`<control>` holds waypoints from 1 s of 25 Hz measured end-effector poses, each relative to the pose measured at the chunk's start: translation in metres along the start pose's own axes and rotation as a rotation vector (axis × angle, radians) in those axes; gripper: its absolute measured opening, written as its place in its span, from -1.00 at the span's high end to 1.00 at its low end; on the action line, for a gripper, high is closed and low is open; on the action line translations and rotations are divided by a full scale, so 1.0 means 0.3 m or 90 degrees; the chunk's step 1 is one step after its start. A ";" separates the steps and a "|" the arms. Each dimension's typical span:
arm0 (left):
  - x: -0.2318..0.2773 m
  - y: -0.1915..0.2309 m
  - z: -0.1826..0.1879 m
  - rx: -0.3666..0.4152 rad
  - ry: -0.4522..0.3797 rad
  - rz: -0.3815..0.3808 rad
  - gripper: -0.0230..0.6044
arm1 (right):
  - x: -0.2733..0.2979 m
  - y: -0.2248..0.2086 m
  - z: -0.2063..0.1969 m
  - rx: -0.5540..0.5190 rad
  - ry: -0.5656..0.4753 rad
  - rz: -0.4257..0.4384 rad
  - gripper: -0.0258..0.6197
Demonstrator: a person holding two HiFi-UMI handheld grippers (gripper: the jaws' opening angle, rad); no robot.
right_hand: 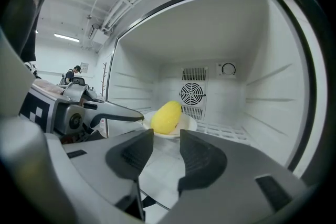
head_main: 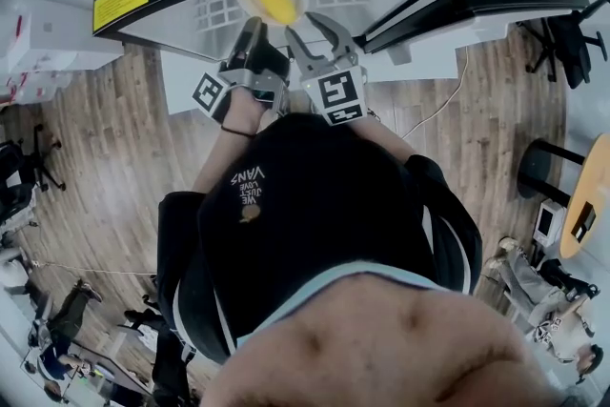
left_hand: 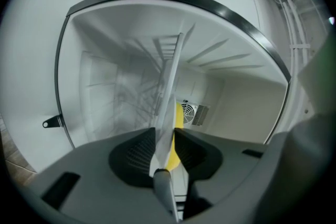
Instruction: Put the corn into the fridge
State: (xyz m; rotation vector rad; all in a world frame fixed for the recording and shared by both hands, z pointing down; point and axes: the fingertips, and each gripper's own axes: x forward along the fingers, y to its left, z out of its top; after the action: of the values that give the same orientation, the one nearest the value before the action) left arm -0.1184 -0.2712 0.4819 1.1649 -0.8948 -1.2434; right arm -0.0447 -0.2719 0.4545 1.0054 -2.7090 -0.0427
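The yellow corn (right_hand: 167, 117) lies on a small white plate (right_hand: 188, 124) inside the open fridge (right_hand: 252, 86), on its glass shelf in front of the rear fan. My left gripper (left_hand: 168, 144) is shut on the plate's near rim (left_hand: 169, 97), seen edge-on, with the corn (left_hand: 177, 118) just behind. In the right gripper view the left gripper (right_hand: 137, 117) reaches in from the left to the plate. My right gripper (right_hand: 167, 152) stands open just short of the plate, holding nothing. In the head view the corn (head_main: 270, 0) lies beyond the left gripper (head_main: 253, 31) and right gripper (head_main: 315, 31).
The fridge door (head_main: 496, 0) hangs open to the right. A wire shelf (right_hand: 231, 132) lies right of the plate, side-wall rails above. White boxes (head_main: 43, 48) stand at the left on the wooden floor (head_main: 114, 157). Chairs and people are around the room's edges.
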 end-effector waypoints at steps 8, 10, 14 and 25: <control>-0.029 0.013 0.030 0.002 -0.027 0.010 0.64 | 0.038 -0.010 0.002 -0.004 0.003 0.012 0.46; -0.034 0.011 0.039 0.004 -0.032 0.009 0.64 | 0.047 -0.013 0.004 -0.005 0.003 0.015 0.44; -0.037 0.006 0.055 0.006 -0.040 0.009 0.64 | 0.066 -0.020 0.007 -0.006 0.004 0.018 0.44; -0.044 0.002 0.078 0.007 -0.049 0.008 0.64 | 0.100 -0.027 0.017 -0.009 0.008 0.022 0.44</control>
State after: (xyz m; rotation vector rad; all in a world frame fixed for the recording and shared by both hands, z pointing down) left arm -0.1428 -0.2620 0.4886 1.1254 -0.9659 -1.2814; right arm -0.0625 -0.2978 0.4554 0.9516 -2.7108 -0.0482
